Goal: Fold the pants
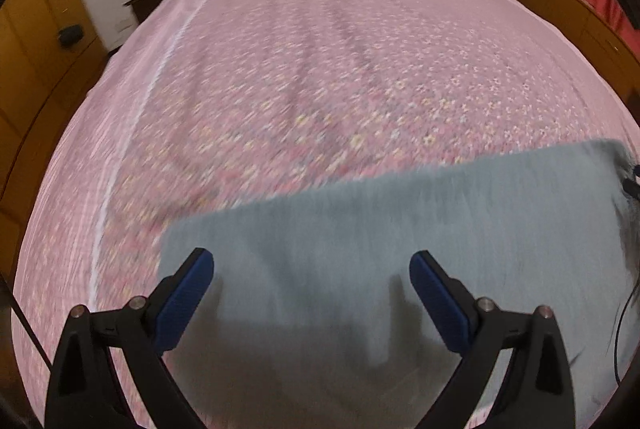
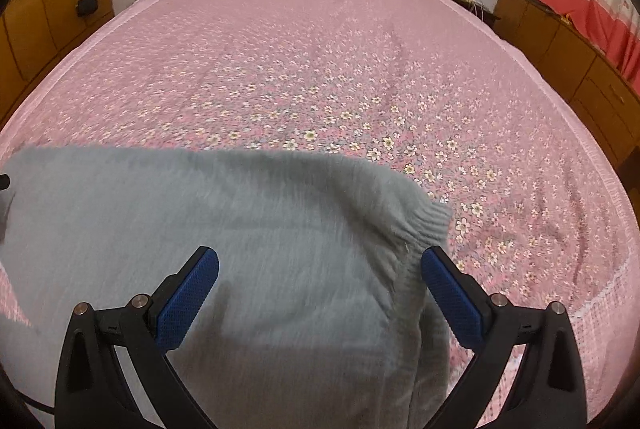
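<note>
On the bed (image 2: 320,49), the grey knit pants (image 2: 200,229) look soft and limp; we hold left gripper (image 1: 311,293) and right gripper (image 2: 320,289) wide, empty, and judge the ribbed cuff (image 2: 432,221) the best grip.

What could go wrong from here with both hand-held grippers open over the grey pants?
1. The ribbed cuff is bunched and sticks out past the fold edge; pressing on could leave the grey pants lopsided.
2. Neither the left hand-held gripper nor the right hand-held gripper holds fabric, so a shallow pinch may also catch the floral bedspread.
</note>
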A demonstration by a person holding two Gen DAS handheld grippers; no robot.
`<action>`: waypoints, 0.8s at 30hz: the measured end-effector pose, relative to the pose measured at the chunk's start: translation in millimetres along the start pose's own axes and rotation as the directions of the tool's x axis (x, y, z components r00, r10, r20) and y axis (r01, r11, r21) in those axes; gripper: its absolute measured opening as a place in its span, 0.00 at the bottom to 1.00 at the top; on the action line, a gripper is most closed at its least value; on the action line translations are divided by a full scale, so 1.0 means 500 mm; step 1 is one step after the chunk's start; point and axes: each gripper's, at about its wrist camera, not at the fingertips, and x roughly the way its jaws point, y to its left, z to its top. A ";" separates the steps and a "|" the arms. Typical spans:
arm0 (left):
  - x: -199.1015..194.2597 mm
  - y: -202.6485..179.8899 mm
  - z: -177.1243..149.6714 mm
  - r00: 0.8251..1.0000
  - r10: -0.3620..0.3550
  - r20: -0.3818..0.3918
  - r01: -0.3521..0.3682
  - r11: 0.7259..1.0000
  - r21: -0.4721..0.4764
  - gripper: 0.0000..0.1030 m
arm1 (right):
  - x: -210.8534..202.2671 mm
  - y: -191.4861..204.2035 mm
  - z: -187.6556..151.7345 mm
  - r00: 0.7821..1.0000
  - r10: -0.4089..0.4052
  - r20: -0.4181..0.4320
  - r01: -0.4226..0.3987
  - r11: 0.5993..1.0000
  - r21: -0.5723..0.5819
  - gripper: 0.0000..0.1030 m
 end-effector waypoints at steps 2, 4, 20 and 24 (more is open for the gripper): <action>0.017 -0.013 0.016 1.000 -0.021 0.002 0.021 0.999 0.036 0.98 | 0.013 -0.009 0.004 1.000 -0.004 -0.009 0.004 1.000 0.019 1.00; 0.031 -0.029 0.029 0.999 -0.037 0.004 0.037 0.997 0.068 0.98 | 0.024 -0.019 0.010 1.000 -0.010 -0.013 0.011 0.999 0.039 1.00; 0.142 -0.076 0.048 0.991 -0.098 -0.088 0.113 0.978 0.177 1.00 | 0.118 -0.053 0.031 0.994 -0.054 -0.097 0.060 0.997 0.057 0.97; 0.163 -0.074 0.051 0.991 -0.098 -0.093 0.113 0.978 0.175 1.00 | 0.130 -0.058 0.028 0.993 -0.042 -0.112 0.050 0.996 0.071 0.97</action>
